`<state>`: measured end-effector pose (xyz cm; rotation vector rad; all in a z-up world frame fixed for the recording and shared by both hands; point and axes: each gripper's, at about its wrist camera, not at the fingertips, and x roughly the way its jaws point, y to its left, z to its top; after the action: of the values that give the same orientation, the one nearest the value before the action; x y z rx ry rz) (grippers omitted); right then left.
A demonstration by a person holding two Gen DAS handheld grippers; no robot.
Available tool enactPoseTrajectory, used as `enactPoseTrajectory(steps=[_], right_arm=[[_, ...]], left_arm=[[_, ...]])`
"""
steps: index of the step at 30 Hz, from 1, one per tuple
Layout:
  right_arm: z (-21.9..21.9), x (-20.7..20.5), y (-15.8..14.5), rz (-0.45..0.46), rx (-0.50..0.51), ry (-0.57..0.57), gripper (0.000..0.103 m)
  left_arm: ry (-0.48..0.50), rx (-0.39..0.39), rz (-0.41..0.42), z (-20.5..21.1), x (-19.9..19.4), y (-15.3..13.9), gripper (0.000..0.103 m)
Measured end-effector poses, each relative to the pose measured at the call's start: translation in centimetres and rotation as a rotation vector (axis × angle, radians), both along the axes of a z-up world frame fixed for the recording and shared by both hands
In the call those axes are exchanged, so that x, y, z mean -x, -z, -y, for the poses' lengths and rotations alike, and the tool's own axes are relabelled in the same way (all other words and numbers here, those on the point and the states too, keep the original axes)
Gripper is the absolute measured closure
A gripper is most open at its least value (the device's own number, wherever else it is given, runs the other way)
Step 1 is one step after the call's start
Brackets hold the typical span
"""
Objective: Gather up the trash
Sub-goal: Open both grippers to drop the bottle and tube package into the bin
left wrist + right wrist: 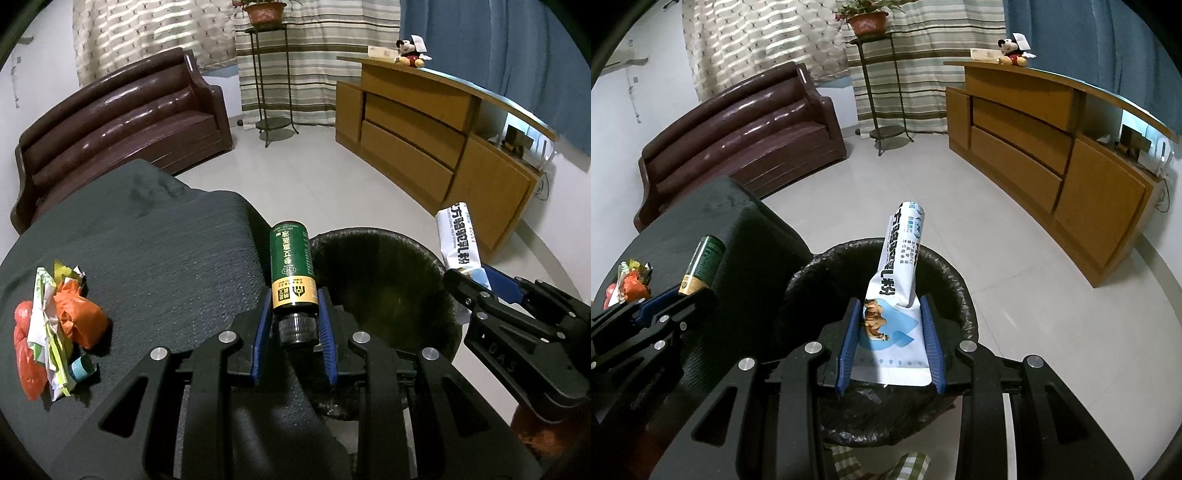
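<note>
- I am looking across a tiled room with a brown sofa at the back left and a wooden cabinet along the right wall; neither is part of the job.
- Nearest me on the left is the table, covered in dark cloth. Beside its right edge stands the bin, lined with a black bag, its mouth open and facing up.
- I am judging that I am in the drop-off step: both tongs are loaded and hanging at the bin, nothing released yet.
- My right tongs are clenched on a white pouch printed with blue shapes. I am holding it by its flat sealed end, and the rolled end is sticking out over the bin mouth.
- My left tongs are gripping a green bottle with a gold band, pinched near its black cap. It is hanging at the bin's left rim, close to the table edge, not clearly over the opening.
- Next, I think the right tongs only need to let go. The left tongs call for a small shift to the right first, so the bottle drops inside and not onto the rim.
- A pile of crumpled wrappers, orange, white and yellow, is lying on the table's left side, waiting for collection.
</note>
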<state>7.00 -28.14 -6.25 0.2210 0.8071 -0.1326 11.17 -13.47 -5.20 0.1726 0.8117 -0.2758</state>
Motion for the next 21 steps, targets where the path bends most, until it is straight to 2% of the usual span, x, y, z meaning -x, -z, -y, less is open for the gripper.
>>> enactPoseTrajectory(steps=[5,7,8,9,13,15,21], right_arm=[[0.17,-0.18,-0.05,0.009,-0.007,0.019,0.066],[0.26,-0.09,-0.05,0.013,-0.012,0.026,0.063],[0.35,-0.05,-0.09,0.014,-0.013,0.028,0.062],[0.35,0.02,-0.13,0.016,-0.013,0.03,0.062],[0.4,0.2,-0.18,0.019,-0.012,0.035,0.061],[0.4,0.29,-0.23,0.02,-0.012,0.037,0.061],[0.36,0.41,-0.31,0.019,-0.012,0.039,0.059]], left_arm=[[-0.006,0.001,-0.014,0.23,-0.37,0.07,0.078],[-0.006,0.001,-0.014,0.2,-0.43,0.04,0.069],[-0.008,0.002,-0.012,0.17,-0.43,0.0,0.06],[-0.009,0.003,-0.007,0.17,-0.39,-0.05,0.058],[-0.007,-0.002,-0.003,0.29,-0.41,-0.01,0.055],[-0.009,-0.001,0.001,0.29,-0.4,-0.04,0.049],[-0.011,0.003,0.01,0.18,-0.21,-0.06,0.042]])
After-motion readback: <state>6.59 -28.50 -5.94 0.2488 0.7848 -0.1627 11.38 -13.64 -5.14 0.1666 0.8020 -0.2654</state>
